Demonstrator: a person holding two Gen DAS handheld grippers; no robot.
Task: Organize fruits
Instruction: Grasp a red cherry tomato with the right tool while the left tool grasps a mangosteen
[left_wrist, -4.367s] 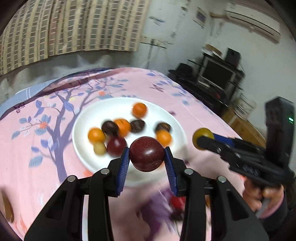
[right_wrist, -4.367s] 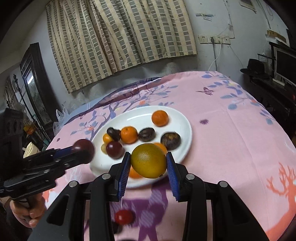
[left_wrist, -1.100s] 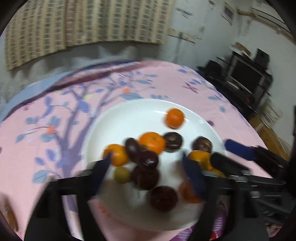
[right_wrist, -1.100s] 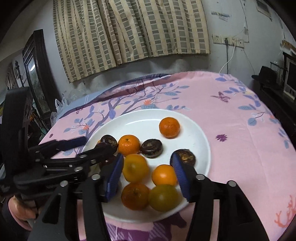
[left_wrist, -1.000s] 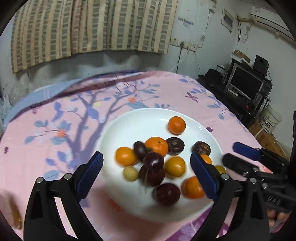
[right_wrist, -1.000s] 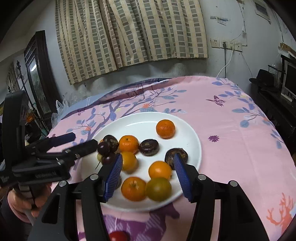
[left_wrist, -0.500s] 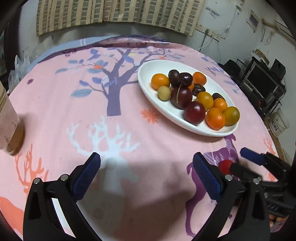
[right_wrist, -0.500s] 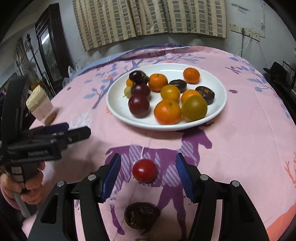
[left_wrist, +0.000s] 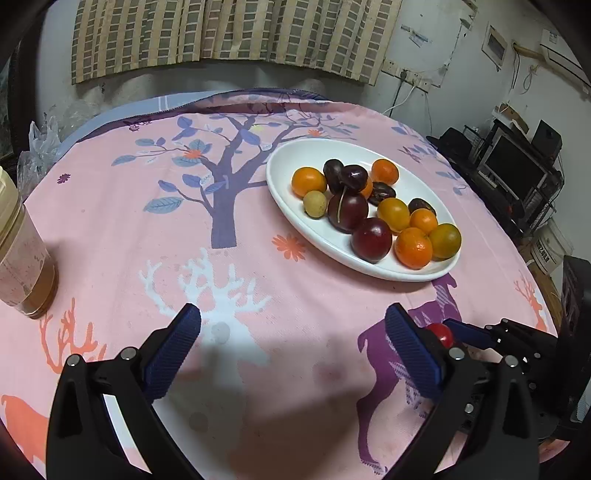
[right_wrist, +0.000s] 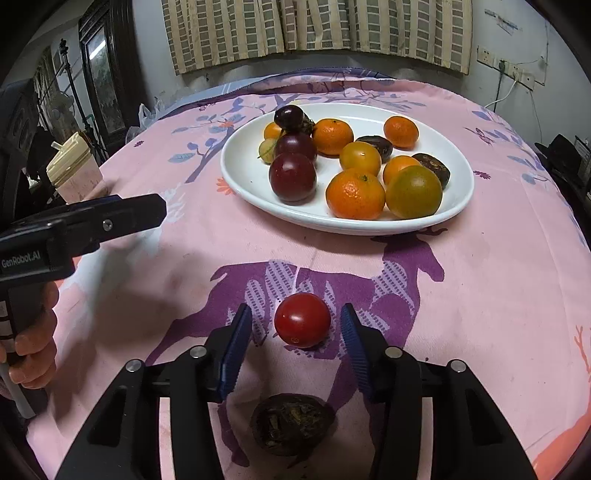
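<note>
Your bench (right_wrist: 498, 295), under a pink cloth printed with trees and deer, fills both views. The white plate (right_wrist: 251, 173) is the landmark: it sits on the far half of the bench and carries a heap of fruit, with oranges (right_wrist: 355, 194), dark plums (right_wrist: 292, 176), a greenish citrus (right_wrist: 413, 191) at its near rim and a small pale fruit (left_wrist: 314, 203) on its left side.

Left of the plate, well apart and near the bench edge, stands a jar (left_wrist: 22, 258) with a cream lid.

Your left tongs (left_wrist: 295, 345) hang over bare cloth on the near side of the plate, spread wide with nothing between the blue pads (left_wrist: 173, 352). Your hand (right_wrist: 33, 354) grips their handle at the left edge of the right wrist view.

Your right tongs (right_wrist: 296, 345) are nearer you than the plate, over the purple deer. Their jaws are closing, with the red tomato (right_wrist: 302, 319) resting on the cloth between them; a gap shows on each side, so the pads do not touch it.

Nearer you than the tomato, beneath the right tongs, lies a dark wrinkled fruit (right_wrist: 291, 424) on the cloth.
</note>
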